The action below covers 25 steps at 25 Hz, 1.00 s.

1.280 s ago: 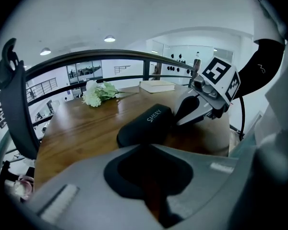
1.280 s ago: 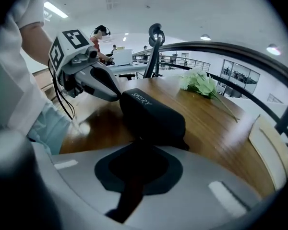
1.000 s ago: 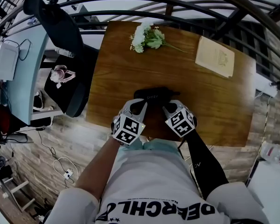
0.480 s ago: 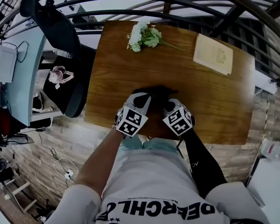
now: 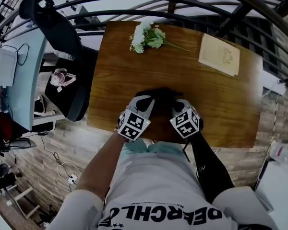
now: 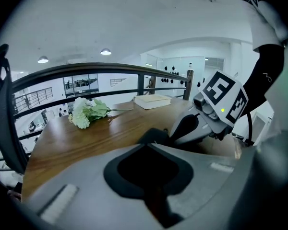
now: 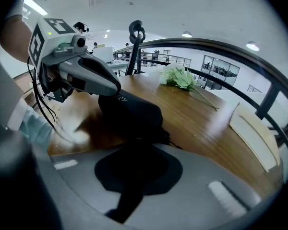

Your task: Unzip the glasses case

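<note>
Left gripper (image 6: 146,146) pinches the black glasses case (image 6: 154,135), right gripper (image 6: 176,131) alongside

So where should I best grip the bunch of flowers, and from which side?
Probably the thin stems, not the blooms. The bunch of flowers lies flat near the far edge of the table, heads to the left, stems trailing right toward the book. Come from above, jaws across the stems; the soft heads would likely crush.

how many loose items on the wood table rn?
3. Black glasses case at the near edge, centre; white flower bunch at the far left; pale book at the far right corner. Anything small right by the case may be hidden.
</note>
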Each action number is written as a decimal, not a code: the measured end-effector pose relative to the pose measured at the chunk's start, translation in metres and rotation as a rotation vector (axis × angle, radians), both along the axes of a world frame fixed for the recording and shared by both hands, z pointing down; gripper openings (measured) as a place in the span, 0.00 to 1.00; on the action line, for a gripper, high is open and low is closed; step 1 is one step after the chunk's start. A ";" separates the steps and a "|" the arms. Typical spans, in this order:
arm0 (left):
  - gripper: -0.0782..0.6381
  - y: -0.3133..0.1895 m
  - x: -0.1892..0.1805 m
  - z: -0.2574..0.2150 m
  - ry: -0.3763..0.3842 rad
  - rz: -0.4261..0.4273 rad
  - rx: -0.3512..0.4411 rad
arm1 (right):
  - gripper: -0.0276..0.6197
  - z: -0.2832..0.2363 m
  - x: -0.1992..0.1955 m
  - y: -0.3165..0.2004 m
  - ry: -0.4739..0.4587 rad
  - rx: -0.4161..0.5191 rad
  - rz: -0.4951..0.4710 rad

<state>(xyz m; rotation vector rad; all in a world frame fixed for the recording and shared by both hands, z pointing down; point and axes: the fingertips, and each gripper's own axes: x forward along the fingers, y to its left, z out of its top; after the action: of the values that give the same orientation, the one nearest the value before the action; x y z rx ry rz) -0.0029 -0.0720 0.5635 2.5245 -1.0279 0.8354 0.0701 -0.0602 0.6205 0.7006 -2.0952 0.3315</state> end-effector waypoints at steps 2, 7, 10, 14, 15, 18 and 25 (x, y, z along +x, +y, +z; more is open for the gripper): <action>0.12 0.000 0.000 0.000 0.000 0.002 0.004 | 0.09 0.000 0.004 -0.006 0.010 0.012 0.008; 0.12 0.000 0.001 0.000 -0.003 0.005 0.004 | 0.09 -0.001 0.011 -0.021 0.040 0.047 0.001; 0.12 0.000 0.000 0.000 -0.002 0.002 0.002 | 0.09 -0.003 0.010 -0.032 0.071 0.073 -0.038; 0.12 -0.002 -0.001 0.000 0.004 -0.014 -0.004 | 0.09 -0.002 0.007 -0.040 0.110 0.092 -0.094; 0.12 -0.002 -0.001 0.000 0.007 -0.015 -0.004 | 0.09 -0.002 0.007 -0.040 0.109 0.090 -0.099; 0.12 -0.003 -0.001 0.000 0.017 -0.019 -0.006 | 0.09 -0.001 0.008 -0.038 0.101 0.079 -0.096; 0.11 0.024 0.013 -0.003 -0.009 0.064 -0.043 | 0.09 -0.004 0.012 -0.026 0.084 0.020 -0.036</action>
<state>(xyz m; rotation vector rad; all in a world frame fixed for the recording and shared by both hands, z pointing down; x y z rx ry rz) 0.0098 -0.0485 0.5601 2.5313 -0.9265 0.8774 0.0816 -0.0865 0.6163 0.6764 -2.0309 0.2574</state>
